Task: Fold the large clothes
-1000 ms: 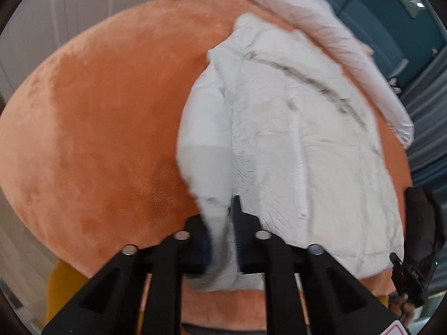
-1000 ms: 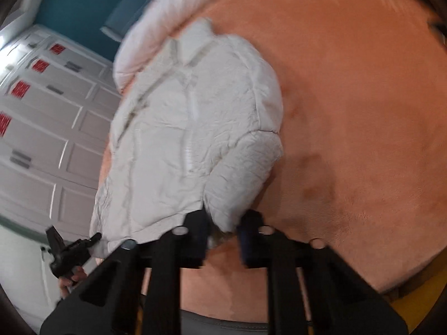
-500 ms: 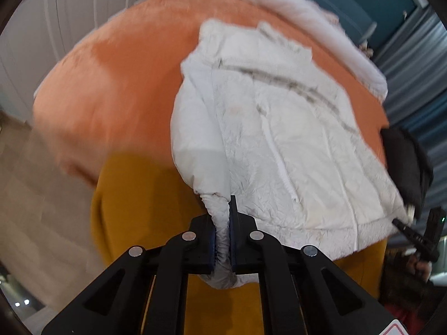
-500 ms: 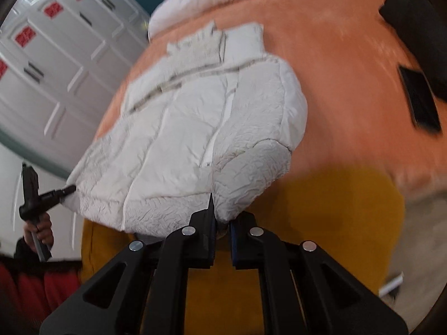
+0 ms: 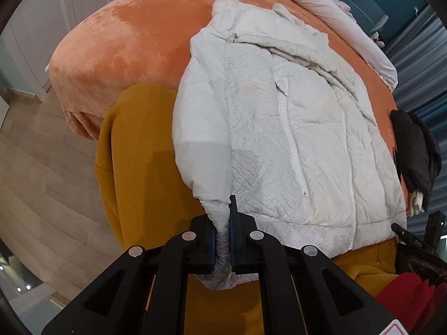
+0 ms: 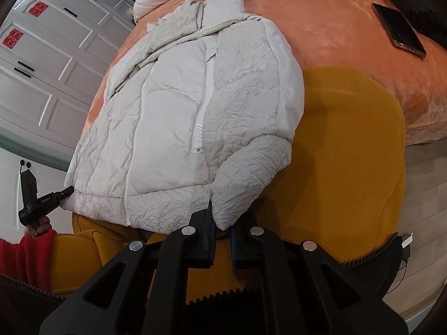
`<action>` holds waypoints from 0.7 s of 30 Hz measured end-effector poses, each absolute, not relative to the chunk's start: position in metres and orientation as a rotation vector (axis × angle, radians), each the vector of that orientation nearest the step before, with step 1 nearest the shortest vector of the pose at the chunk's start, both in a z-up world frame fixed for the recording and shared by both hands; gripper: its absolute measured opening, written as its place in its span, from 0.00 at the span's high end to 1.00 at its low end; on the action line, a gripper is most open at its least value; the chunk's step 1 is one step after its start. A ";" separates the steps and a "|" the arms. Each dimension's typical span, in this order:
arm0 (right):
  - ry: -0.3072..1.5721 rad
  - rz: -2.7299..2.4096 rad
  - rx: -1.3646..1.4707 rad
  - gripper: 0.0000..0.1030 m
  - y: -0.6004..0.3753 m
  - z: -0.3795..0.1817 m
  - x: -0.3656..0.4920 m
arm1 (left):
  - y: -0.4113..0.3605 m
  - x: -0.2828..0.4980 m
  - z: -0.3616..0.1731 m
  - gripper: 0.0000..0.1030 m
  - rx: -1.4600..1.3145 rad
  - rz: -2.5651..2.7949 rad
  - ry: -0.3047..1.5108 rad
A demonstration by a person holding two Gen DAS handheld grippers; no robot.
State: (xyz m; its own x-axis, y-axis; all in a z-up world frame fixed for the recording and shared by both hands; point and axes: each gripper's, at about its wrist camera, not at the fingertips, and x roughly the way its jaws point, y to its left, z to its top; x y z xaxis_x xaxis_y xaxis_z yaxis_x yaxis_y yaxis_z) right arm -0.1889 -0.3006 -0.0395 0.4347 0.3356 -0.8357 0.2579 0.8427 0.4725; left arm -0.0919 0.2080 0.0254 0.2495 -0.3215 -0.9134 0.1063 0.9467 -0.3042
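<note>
A white puffer jacket lies front up on an orange bed, its hem hanging over the near edge; it also shows in the right wrist view. My left gripper is shut on the cuff of the jacket's left-hand sleeve. My right gripper is shut on the cuff of the other sleeve. Both sleeves lie along the jacket's sides and are pulled toward me past the bed's edge.
A mustard-yellow cover drapes the bed's near end. A black garment lies right of the jacket. A phone rests on the bed. A white pillow lies at the far side. White wardrobe doors and wood floor surround the bed.
Both grippers closed on the sleeve cuffs and drew back toward me and up, pulling the jacket to the bed's near edge. The yellow cover and floor came into view.
</note>
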 end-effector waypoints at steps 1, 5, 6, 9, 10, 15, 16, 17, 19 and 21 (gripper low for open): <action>1.130 0.058 0.597 0.94 -0.299 -0.035 -0.190 | 0.207 -0.092 0.033 0.96 -0.190 -0.298 1.271; 1.046 0.089 0.559 0.94 -0.295 -0.009 -0.201 | 0.197 -0.094 0.068 0.96 -0.198 -0.333 1.172; 1.020 0.093 0.551 0.94 -0.297 -0.001 -0.199 | 0.196 -0.091 0.077 0.96 -0.198 -0.338 1.146; 0.930 0.097 0.561 0.94 -0.307 0.024 -0.187 | 0.193 -0.076 0.100 0.96 -0.225 -0.351 1.078; 0.899 0.099 0.562 0.94 -0.310 0.031 -0.181 | 0.190 -0.068 0.106 0.96 -0.229 -0.355 1.056; 0.765 0.085 0.547 0.94 -0.324 0.060 -0.136 | 0.166 -0.018 0.130 0.95 -0.215 -0.372 0.947; 0.733 0.078 0.542 0.94 -0.328 0.065 -0.123 | 0.162 -0.008 0.133 0.95 -0.216 -0.369 0.934; 0.711 0.071 0.542 0.94 -0.329 0.068 -0.113 | 0.156 0.008 0.137 0.94 -0.216 -0.367 0.912; 0.669 0.057 0.538 0.94 -0.335 0.072 -0.087 | 0.148 0.032 0.143 0.93 -0.203 -0.362 0.880; 0.643 0.042 0.531 0.94 -0.340 0.074 -0.063 | 0.136 0.059 0.146 0.92 -0.178 -0.352 0.848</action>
